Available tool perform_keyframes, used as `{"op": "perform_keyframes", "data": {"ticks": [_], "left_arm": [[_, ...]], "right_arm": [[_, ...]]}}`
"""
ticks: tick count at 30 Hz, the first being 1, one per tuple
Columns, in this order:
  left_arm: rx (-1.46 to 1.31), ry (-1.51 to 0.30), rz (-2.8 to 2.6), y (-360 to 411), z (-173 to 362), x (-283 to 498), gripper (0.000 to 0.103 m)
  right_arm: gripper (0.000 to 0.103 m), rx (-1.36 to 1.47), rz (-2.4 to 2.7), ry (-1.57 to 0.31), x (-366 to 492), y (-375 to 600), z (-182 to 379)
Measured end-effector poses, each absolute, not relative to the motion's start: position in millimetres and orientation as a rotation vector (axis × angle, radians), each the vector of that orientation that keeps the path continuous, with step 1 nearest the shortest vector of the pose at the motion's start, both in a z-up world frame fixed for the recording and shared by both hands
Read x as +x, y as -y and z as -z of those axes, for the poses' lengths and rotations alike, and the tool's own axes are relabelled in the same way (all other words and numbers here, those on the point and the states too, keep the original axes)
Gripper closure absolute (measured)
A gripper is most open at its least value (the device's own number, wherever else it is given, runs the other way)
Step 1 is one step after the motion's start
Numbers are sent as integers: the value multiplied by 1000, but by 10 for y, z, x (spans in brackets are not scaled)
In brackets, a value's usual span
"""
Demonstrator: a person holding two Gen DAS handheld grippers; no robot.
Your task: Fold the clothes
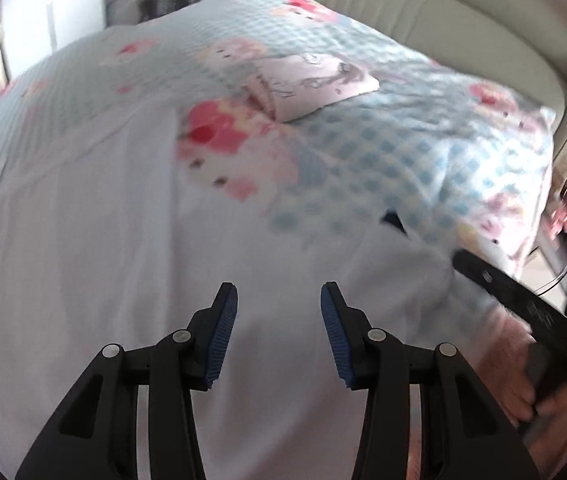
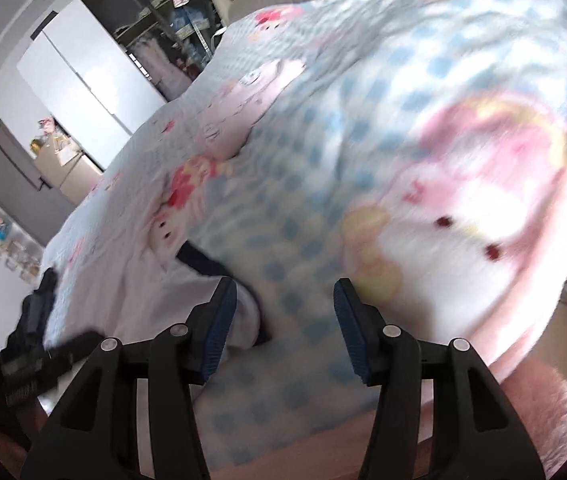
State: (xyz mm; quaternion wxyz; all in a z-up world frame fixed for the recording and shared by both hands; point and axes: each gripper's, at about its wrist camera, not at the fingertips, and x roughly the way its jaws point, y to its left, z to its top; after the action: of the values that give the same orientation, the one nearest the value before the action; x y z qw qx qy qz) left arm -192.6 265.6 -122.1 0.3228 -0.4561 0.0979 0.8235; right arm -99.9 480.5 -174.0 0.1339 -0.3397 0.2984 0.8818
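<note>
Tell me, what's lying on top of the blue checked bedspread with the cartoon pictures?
A plain white garment lies spread on the bedspread near the gripper, and a small folded printed cloth sits farther back. The bedspread covers whatever is beneath it.

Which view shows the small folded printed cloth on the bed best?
The left wrist view: the folded cloth lies whole and fairly sharp on the checked bedspread. In the right wrist view it is only a blurred pale patch.

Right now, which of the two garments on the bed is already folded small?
The printed pink-white garment, lying as a compact folded packet far up the checked bedspread. The plain white garment lies spread wide, just below the left gripper.
</note>
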Motion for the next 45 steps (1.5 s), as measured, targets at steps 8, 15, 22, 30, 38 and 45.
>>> {"op": "perform_keyframes", "data": {"ticks": [8,15,22,30,38,45], "left_arm": [[-1200,-408,-2042,-3203,1447,-1927,59],[-1079,-521,-2024,-3153,1428,-1702,61],[-1050,-633,-1969,-3428,1461,-1827,61],[-1078,-736,-1849,-3425,1611,-1736,63],[-1047,-692,-2026,-3578,1622,-1814,89],[-1041,-445,-2222,-3307,1398,-2085,89]], "right_arm": [[48,-1000,-2572,-981,-889,-4927,1804],[43,-1077,-2653,-918,-1014,-4742,1827],[43,-1229,-2617,-645,-1161,-4455,1926],[44,-1237,-2589,-666,-1085,-4505,1943],[43,-1247,-2582,-641,-1101,-4472,1950],[43,-1122,-2592,-747,-943,-4607,1836]]}}
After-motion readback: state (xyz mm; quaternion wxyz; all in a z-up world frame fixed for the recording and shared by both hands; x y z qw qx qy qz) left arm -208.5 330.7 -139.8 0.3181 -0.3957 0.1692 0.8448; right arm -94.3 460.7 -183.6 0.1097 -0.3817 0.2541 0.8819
